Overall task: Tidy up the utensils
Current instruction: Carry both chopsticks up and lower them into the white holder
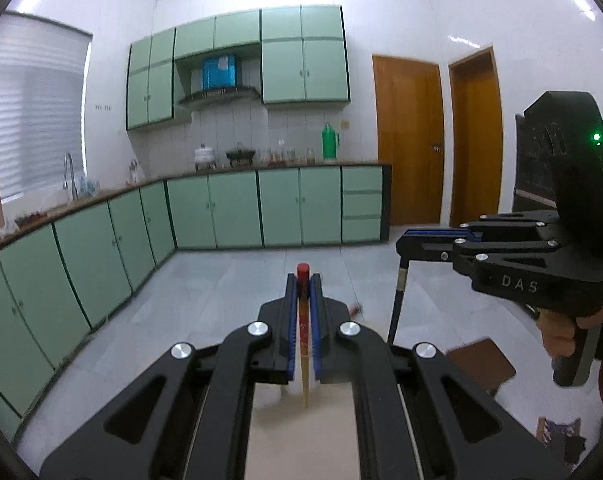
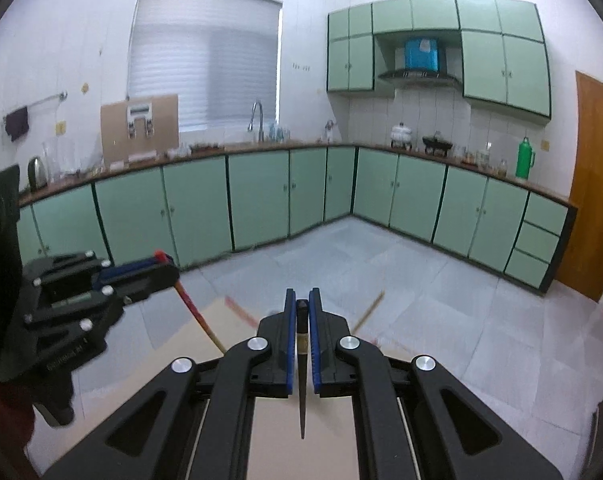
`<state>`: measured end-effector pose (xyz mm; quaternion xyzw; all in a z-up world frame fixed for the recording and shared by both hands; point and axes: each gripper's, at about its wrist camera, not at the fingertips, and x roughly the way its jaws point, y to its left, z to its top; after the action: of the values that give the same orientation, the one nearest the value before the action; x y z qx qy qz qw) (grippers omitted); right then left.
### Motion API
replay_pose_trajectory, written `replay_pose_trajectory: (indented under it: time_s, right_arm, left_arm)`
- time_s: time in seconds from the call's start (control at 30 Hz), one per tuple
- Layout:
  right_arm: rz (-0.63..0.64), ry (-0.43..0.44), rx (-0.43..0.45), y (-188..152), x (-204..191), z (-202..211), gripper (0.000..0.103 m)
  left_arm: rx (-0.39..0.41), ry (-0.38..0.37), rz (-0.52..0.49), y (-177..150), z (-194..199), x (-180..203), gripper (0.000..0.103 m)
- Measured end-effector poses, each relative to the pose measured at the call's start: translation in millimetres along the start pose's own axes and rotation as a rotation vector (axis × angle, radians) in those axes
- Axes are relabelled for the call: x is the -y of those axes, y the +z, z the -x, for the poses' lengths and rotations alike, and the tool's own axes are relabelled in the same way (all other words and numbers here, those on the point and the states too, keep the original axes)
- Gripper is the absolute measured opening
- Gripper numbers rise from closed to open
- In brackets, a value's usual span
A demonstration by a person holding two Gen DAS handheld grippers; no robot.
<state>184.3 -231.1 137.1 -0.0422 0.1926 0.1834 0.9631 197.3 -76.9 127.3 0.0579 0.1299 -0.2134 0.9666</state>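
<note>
Chopsticks are what both my grippers carry, one each, and the coming move turns on how each stick hangs from its fingers. My left gripper (image 1: pixel 303 280) is clamped on a red-topped chopstick (image 1: pixel 304 344): its red cap pokes out just past the fingertips, and the pale tip runs back and down beneath the jaws toward the desk (image 1: pixel 301 452). My right gripper (image 2: pixel 302 300) is clamped the same way on a dark chopstick (image 2: pixel 302 364), blunt end up between the blue pads, point hanging down. From the left wrist view that dark stick drops almost straight below the right gripper's fingers; from the right wrist view the red one slants down from the left gripper toward the desk's far edge. So both long axes run close to upright, tips downward, each stick held near its top.

I judge neither hand the nearer one: the grippers sit side by side, well above the pale desk, whose far edge and a corner show under them. No holder or tray for the sticks is in view, so I cannot tell where they should go. Beyond the desk lies a grey tiled floor (image 2: pixel 381 264), then green cabinets (image 2: pixel 261 196) under a long counter with a sink tap (image 2: pixel 256 118), and brown doors (image 1: pixel 407 140) to the right.
</note>
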Motion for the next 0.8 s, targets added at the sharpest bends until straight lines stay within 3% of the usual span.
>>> replay_pose_trajectory:
  time_s: [0.13, 0.3, 0.67, 0.8]
  right_arm:
    - [-0.003, -0.008, 0.049, 32.9, 5.2, -4.4, 0.006]
    - [-0.027, -0.018, 0.085, 56.4, 16.5, -29.8, 0.006]
    - [-0.113, -0.053, 0.054, 33.8, 42.0, -121.5, 0.006]
    - [-0.134, -0.051, 0.006, 19.0, 47.7, -148.9, 0.006]
  left_arm:
    - [0.06, 0.039, -0.007, 32.2, -16.4, -2.7, 0.005]
    - [0.07, 0.086, -0.025, 46.9, -47.5, -10.1, 0.005]
    - [-0.058, 0.078, 0.048, 11.1, -127.5, -43.6, 0.005]
    - [-0.115, 0.072, 0.06, -8.0, -147.4, -52.7, 0.005]
